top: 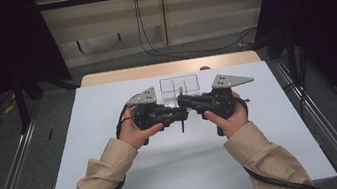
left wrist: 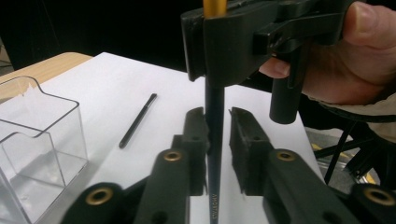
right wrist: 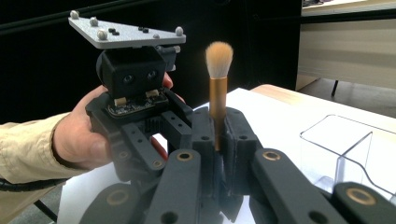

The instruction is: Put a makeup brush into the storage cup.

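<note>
- Two claws meet mid-frame: right gripper clamped tight on brush, upright.
- Left gripper slack around handle's lower end, pads not pressing.

My high view looks forward and down over the table, my two gripper views ride close along their jaws, facing each other, all sharing the clear box.

upright makeup brush, tan bristles on top, gold ferrule, slim black handle hanging below.
</note>
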`<action>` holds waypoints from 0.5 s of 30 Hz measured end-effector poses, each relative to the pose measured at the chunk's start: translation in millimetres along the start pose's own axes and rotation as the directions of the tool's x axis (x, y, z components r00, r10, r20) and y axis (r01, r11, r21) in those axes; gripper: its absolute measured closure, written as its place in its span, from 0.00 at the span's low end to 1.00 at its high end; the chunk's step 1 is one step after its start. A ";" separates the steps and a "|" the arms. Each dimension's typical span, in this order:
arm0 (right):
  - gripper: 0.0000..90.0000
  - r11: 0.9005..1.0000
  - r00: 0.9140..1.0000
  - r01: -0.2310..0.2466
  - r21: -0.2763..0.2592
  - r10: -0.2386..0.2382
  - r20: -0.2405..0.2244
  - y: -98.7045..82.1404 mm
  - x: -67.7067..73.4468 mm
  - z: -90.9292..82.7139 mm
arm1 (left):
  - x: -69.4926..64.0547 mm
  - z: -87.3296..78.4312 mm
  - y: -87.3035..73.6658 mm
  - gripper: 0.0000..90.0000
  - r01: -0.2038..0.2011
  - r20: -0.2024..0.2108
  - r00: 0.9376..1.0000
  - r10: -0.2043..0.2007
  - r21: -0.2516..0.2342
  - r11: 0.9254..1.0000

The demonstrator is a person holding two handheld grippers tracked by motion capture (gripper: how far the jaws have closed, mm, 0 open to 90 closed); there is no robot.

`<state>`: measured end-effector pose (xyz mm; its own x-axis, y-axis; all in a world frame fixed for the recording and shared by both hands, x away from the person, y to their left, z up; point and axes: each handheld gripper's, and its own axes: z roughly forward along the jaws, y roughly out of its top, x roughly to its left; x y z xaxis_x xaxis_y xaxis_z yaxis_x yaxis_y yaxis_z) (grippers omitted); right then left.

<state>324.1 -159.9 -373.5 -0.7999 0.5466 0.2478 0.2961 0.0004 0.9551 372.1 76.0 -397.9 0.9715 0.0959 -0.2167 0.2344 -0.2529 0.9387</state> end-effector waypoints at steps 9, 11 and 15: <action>0.94 1.000 1.000 0.008 0.005 -0.008 0.002 -1.2 -0.7 1.4 | -1.3 -10.4 -1.6 0.51 0.014 -0.036 0.999 -0.016 -0.042 0.999; 0.94 1.000 1.000 0.010 0.005 -0.010 0.003 -1.5 -1.1 1.6 | -1.4 -13.3 -2.6 0.46 0.015 -0.043 0.999 -0.017 -0.051 0.999; 0.94 1.000 1.000 0.017 0.004 -0.017 0.007 -1.4 -1.5 1.3 | -2.2 -19.1 -4.3 0.32 0.014 -0.060 0.998 -0.018 -0.068 0.998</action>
<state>325.5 -159.7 -375.4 -0.8013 0.5521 0.2304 0.2847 0.0132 0.9585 368.4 95.3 -396.3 0.9632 0.1585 -0.2171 0.2451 -0.1858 0.9515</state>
